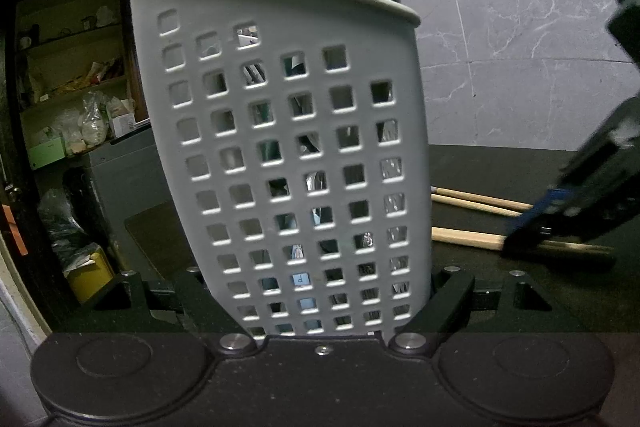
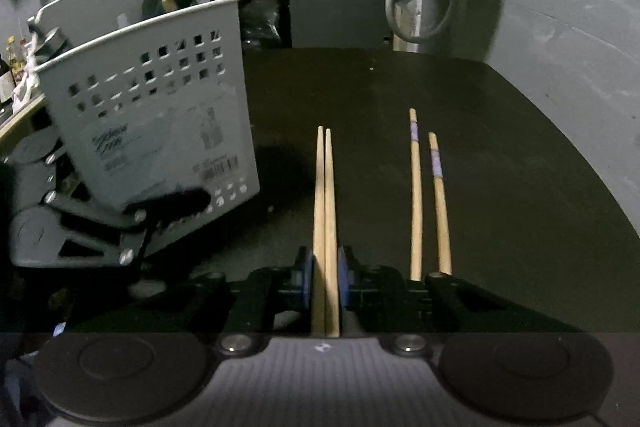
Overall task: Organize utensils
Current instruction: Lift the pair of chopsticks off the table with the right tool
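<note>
Dark table (image 2: 500,155), grey marbled wall (image 1: 500,7), cluttered shelves (image 1: 72,99)

Two close wrist views, shared basket (image 1: 280,155) and chopsticks (image 2: 325,227)

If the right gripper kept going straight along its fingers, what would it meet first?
Probably the dark tabletop. The right gripper is shut on a pair of chopsticks and points down at bare table; the grey basket and second pair lie to either side.
</note>
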Tool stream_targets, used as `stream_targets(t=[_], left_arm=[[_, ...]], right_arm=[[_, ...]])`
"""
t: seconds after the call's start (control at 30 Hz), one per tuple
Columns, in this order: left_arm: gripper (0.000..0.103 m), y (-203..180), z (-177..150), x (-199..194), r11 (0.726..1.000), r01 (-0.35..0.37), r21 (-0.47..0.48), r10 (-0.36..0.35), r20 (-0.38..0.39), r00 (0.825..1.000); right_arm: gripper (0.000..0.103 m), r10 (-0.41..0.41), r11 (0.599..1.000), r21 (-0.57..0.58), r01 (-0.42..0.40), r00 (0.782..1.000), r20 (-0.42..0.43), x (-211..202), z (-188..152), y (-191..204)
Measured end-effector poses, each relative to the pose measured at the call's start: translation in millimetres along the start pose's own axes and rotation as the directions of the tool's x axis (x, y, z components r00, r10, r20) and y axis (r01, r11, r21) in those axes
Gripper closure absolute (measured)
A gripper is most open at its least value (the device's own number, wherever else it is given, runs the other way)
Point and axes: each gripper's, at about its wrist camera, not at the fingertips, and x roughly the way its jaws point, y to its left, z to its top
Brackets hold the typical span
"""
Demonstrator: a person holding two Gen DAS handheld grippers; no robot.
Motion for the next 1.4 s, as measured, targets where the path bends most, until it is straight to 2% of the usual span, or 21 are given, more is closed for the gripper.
stream_targets(t=[0.2, 0.4, 0.53, 0.6, 0.8, 0.87, 0.9, 0.93, 0.97, 1.07, 1.4], left_arm=[[0.021, 4.0, -1.7, 2.8, 1.000, 0.004, -0.005, -0.004, 0.001, 1.000], [0.021, 6.9, -3.3, 5.8, 1.000, 0.006, -0.005, -0.006, 0.000, 1.000], [0.021, 6.7, -3.9, 6.5, 1.000, 0.006, -0.005, -0.006, 0.000, 1.000], [0.021, 6.8, -3.6, 6.5, 1.000, 0.006, -0.005, -0.006, 0.000, 1.000], [0.021, 6.8, -3.5, 6.4, 1.000, 0.008, -0.006, -0.008, -0.001, 1.000], [0.021, 7.7, -3.7, 7.7, 1.000, 0.010, -0.006, -0.010, -0.004, 1.000], [0.021, 8.0, -4.1, 7.6, 1.000, 0.010, -0.008, -0.010, 0.000, 1.000], [0.022, 8.6, -3.0, 7.6, 1.000, 0.011, -0.010, -0.011, 0.001, 1.000], [0.022, 8.6, -3.3, 7.6, 1.000, 0.012, -0.012, -0.012, 0.003, 1.000], [0.022, 9.3, -2.6, 8.2, 1.000, 0.024, -0.011, -0.024, 0.008, 1.000], [0.022, 17.6, -7.7, 11.5, 0.999, 0.047, -0.025, -0.047, 0.013, 0.999]], right_arm=[[0.088, -0.019, 1.000, 0.008, 0.019, 0.999, -0.051, -29.1, -22.2, 6.4], [0.085, -0.029, 1.000, -0.009, 0.028, 0.995, -0.094, -37.5, -23.9, 10.0], [0.063, -0.035, 0.999, -0.031, 0.032, 0.993, -0.116, -26.1, -12.2, 7.2], [0.061, -0.028, 0.999, -0.031, 0.024, 0.991, -0.131, -20.9, -6.5, 6.9], [0.062, -0.001, 1.000, -0.024, -0.003, 0.985, -0.171, -9.2, 8.1, 6.0], [0.067, 0.008, 1.000, -0.025, -0.013, 0.981, -0.196, -7.1, 12.7, 5.7], [0.070, 0.018, 1.000, -0.019, -0.022, 0.978, -0.210, -5.2, 15.2, 5.0], [0.082, 0.016, 1.000, -0.017, -0.020, 0.975, -0.223, -4.0, 18.2, 4.2], [0.088, 0.013, 1.000, -0.009, -0.015, 0.970, -0.243, -2.6, 22.2, 2.7], [0.088, 0.020, 1.000, 0.011, -0.017, 0.955, -0.296, -0.2, 29.9, -1.4], [0.087, -0.012, 0.999, -0.040, -0.005, 0.914, -0.406, 12.6, 46.2, 6.1]])
